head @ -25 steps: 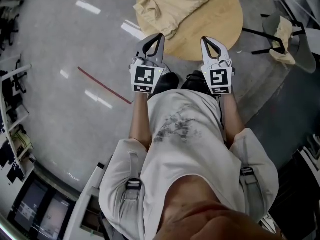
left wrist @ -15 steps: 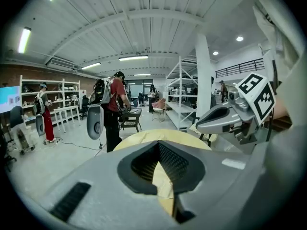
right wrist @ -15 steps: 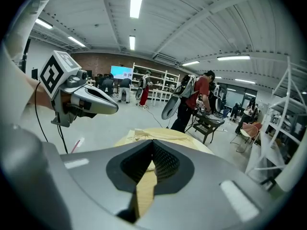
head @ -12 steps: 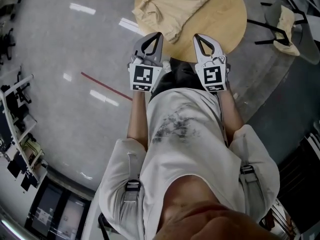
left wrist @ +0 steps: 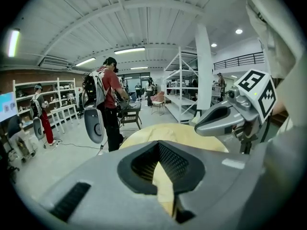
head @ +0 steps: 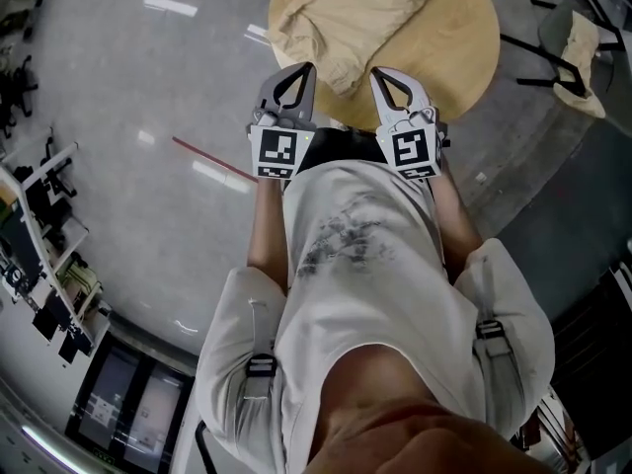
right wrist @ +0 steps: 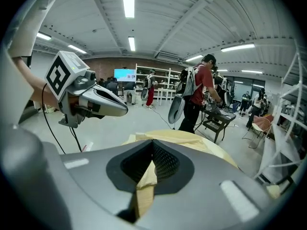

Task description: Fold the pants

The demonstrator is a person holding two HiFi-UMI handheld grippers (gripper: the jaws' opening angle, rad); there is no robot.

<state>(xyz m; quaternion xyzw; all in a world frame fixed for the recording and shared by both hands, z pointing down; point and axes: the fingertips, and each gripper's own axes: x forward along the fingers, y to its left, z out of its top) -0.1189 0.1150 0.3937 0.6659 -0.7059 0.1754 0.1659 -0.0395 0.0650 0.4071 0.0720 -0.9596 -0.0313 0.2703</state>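
Crumpled tan pants [head: 346, 13] lie on a round wooden table [head: 454, 38] ahead of me. Both grippers are held side by side at the table's near edge, short of the cloth. My left gripper [head: 301, 70] is shut with nothing in it, and so is my right gripper [head: 380, 72]. In the left gripper view the closed left gripper [left wrist: 159, 143] points at the table [left wrist: 192, 135], with the right gripper [left wrist: 218, 121] alongside. In the right gripper view the pants [right wrist: 168, 137] show just beyond the closed right gripper [right wrist: 152, 142], and the left gripper [right wrist: 103, 104] hangs at the left.
A chair with a tan cloth [head: 585, 39] stands right of the table. A red line [head: 212, 161] marks the floor at the left. People with backpacks [left wrist: 106, 104] work at a small black table [right wrist: 217, 122] beyond. Shelving [left wrist: 184, 87] stands further back.
Both grippers have moved forward and a little down, toward the table's near edge. The table and pants now sit closer in the head view. Both stay shut.
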